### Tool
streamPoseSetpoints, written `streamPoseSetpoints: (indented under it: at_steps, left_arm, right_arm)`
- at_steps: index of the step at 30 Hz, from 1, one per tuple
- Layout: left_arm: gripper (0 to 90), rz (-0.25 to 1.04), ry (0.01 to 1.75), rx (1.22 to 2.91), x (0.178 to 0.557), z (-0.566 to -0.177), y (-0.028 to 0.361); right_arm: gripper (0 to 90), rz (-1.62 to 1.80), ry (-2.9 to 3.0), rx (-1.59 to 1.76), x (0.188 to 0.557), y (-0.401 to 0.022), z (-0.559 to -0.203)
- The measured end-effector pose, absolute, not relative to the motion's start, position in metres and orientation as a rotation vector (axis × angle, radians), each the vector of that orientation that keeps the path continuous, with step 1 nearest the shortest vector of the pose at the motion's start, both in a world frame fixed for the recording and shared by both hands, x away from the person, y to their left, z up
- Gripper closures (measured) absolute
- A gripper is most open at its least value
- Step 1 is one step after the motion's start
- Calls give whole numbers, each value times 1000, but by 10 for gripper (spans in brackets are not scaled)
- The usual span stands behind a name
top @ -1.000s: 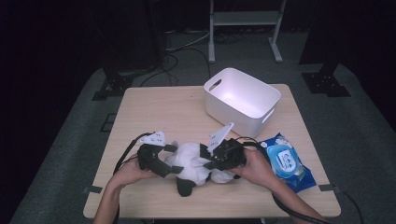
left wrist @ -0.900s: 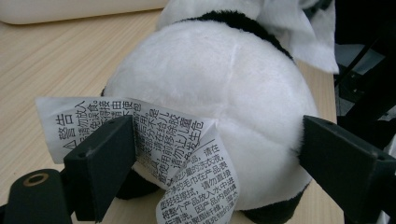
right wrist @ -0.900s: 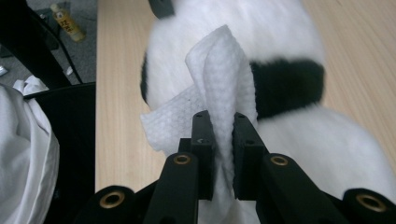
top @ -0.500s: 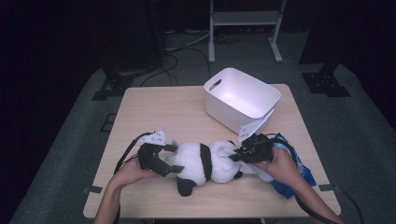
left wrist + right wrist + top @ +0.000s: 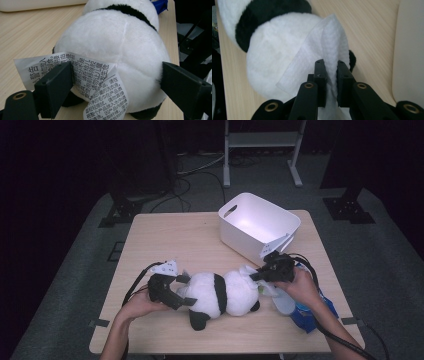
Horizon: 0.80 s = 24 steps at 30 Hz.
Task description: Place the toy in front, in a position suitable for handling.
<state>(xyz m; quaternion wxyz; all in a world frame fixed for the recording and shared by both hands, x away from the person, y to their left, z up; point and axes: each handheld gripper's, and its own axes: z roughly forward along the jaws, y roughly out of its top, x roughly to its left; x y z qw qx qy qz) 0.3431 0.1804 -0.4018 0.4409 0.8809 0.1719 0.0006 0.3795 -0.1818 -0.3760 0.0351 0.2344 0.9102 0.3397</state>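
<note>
In the lower middle of the high view a panda (image 5: pixel 220 292) lies on its side on the counter (image 5: pixel 165 245), with its head toward the right. The left gripper (image 5: pixel 186 299) is at the lower left of the toy, and its fingers (image 5: pixel 53 88) stand wide apart around the white rear of the body. In the left gripper view one finger is at the lower left of the frame, over a paper label (image 5: pixel 92 82) with printed text, and the other finger is at the lower right, against the fur. I cannot tell if they really press the toy.

The right gripper (image 5: pixel 255 276) is at the right of the panda's head. In the right gripper view its fingers (image 5: pixel 320 82) are close together and clamped on a white wipe (image 5: pixel 322 50), which lies on the white fur of the head.

Under the right hand, at the lower right of the high view, is a blue pack (image 5: pixel 305 312). Farther up, at the right of the middle, a white bin (image 5: pixel 257 227) stands on the counter.
</note>
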Motion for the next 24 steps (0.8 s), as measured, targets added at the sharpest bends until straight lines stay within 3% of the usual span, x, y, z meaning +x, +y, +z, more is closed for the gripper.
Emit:
streamPoseSetpoints:
  at_steps: [24]
  left_arm:
    - [113, 4, 397, 2201, 338, -402, 180]
  right_arm:
    - [803, 1002, 2930, 452, 394, -76, -365]
